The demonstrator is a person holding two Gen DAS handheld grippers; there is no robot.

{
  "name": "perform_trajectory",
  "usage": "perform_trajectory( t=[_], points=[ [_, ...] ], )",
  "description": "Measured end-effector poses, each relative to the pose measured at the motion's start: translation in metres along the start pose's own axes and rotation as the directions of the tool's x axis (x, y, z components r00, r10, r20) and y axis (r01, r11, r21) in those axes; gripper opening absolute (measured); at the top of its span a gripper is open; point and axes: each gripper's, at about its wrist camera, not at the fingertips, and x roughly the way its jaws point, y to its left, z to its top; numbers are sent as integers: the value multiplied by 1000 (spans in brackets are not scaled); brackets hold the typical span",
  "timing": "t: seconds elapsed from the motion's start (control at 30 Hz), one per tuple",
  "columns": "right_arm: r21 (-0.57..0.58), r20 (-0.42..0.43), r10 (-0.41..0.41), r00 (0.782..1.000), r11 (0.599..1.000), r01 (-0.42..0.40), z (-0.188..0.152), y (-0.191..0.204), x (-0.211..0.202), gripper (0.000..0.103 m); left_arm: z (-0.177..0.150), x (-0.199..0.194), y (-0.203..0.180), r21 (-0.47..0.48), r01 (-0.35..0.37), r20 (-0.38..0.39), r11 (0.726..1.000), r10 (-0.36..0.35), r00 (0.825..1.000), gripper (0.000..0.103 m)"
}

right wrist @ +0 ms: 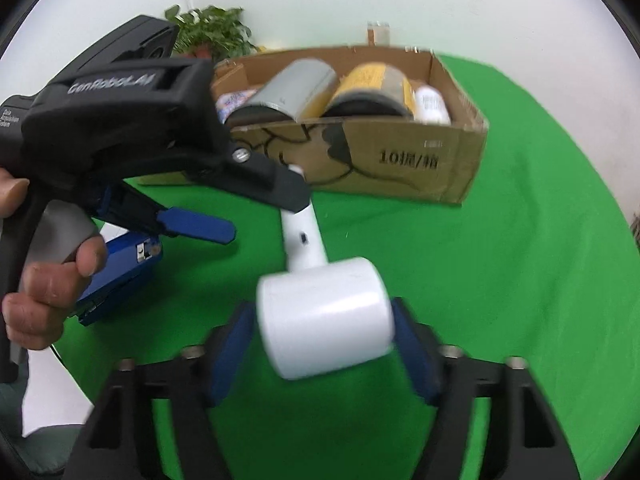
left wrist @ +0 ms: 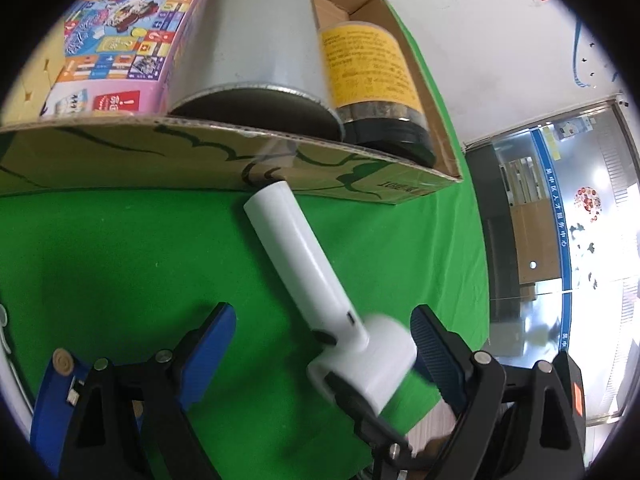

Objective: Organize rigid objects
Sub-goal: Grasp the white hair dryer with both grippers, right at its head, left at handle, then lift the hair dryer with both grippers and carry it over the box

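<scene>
A white hair dryer [left wrist: 304,264] lies on the green cloth in front of a cardboard box [left wrist: 352,184], its handle pointing toward the box. My right gripper [right wrist: 324,340] is shut on the dryer's round head [right wrist: 324,316], with one blue pad pressed on each end. My left gripper [left wrist: 320,320] stands open over the handle, its blue fingers [left wrist: 218,328] wide apart and touching nothing. In the right wrist view the left gripper [right wrist: 260,212] hovers above the handle [right wrist: 302,236], held by a person's hand [right wrist: 48,292].
The cardboard box [right wrist: 400,160] holds a grey metal can [left wrist: 256,40], a yellow-labelled jar [left wrist: 372,60], a colourful carton [left wrist: 128,40] and a white bottle [right wrist: 430,104]. A blue stapler-like object [right wrist: 120,276] lies on the cloth at the left. A potted plant [right wrist: 212,32] stands behind the box.
</scene>
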Motion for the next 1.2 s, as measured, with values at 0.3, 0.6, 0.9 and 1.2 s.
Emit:
perform_trajectory(
  t=[0.3,0.6,0.9,1.2],
  points=[
    [-42,-34,42,999,998,-43,-7,44,6,56,-7,8,9,18,-84,4,996,84,996,47],
    [-32,-34,37,999,999,-38,-1,43,11,56,-13,0,18,26,-109,45,994,107,993,34],
    [-63,98,40,994,997,-34,3,59,-22,56,-16,-53,-10,121,-147,199,982,121,973,34],
    [-170,292,32,956,985,19,47,88,-60,61,-5,-97,-19,168,-130,280,977,79,957,2]
  ],
)
